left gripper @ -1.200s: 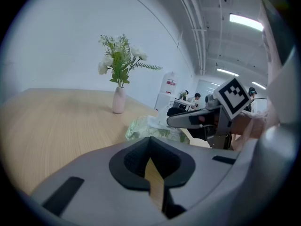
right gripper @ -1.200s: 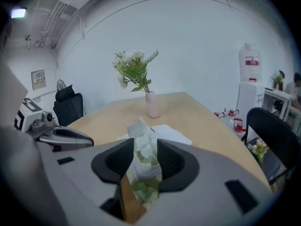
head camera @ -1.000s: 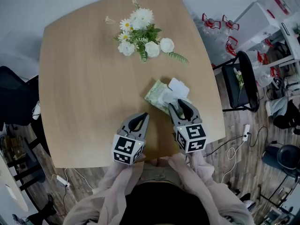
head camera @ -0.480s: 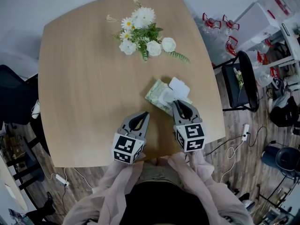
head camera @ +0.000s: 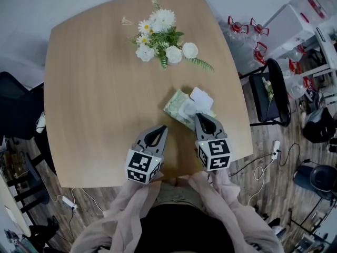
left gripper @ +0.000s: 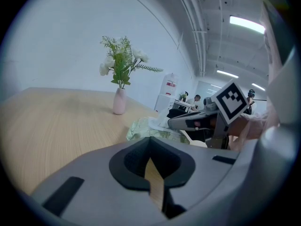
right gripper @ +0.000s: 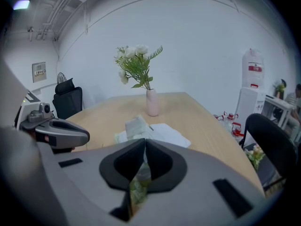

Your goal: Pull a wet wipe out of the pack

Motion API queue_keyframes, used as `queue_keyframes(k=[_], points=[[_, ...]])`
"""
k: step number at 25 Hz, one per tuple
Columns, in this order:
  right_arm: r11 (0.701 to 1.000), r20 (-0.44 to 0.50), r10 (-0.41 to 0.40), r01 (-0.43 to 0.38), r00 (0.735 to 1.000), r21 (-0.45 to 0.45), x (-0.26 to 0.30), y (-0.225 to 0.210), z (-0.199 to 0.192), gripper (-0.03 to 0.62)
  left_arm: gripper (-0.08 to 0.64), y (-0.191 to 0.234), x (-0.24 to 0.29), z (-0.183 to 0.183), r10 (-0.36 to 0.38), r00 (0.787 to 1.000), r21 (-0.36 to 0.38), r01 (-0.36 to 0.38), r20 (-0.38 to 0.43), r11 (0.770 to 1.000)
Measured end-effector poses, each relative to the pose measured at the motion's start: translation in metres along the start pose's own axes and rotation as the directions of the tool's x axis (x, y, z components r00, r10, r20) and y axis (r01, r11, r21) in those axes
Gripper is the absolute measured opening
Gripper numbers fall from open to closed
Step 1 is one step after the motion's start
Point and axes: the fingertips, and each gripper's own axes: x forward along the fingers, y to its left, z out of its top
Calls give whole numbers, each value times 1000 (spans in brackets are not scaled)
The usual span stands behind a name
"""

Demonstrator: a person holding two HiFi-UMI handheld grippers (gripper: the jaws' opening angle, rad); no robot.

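The right gripper [head camera: 199, 116] is seemingly pinching the wet wipe [right gripper: 138, 125] poking from the pack [head camera: 174, 105], pull not yet made, while the left gripper [head camera: 160, 129] is idling pressed together

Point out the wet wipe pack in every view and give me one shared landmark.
Head view: wet wipe pack near centre, slightly right.
Left gripper view: pack centre-right, beyond the jaws.
Right gripper view: pack at centre, just past the jaws.
Shared landmark: flower bouquet, beyond the pack in all three.
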Motion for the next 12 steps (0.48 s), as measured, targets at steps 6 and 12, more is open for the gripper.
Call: queue_keyframes(k=[6, 12], points=[[1000, 14, 9, -9, 1000, 0, -7, 6, 2, 15, 11, -4, -3, 2, -4, 1000, 9, 4, 8, 1000], [1000, 21, 17, -17, 1000, 11, -13, 12, 0, 15, 11, -9, -9, 3, -8, 1000, 25, 8, 10, 1000]])
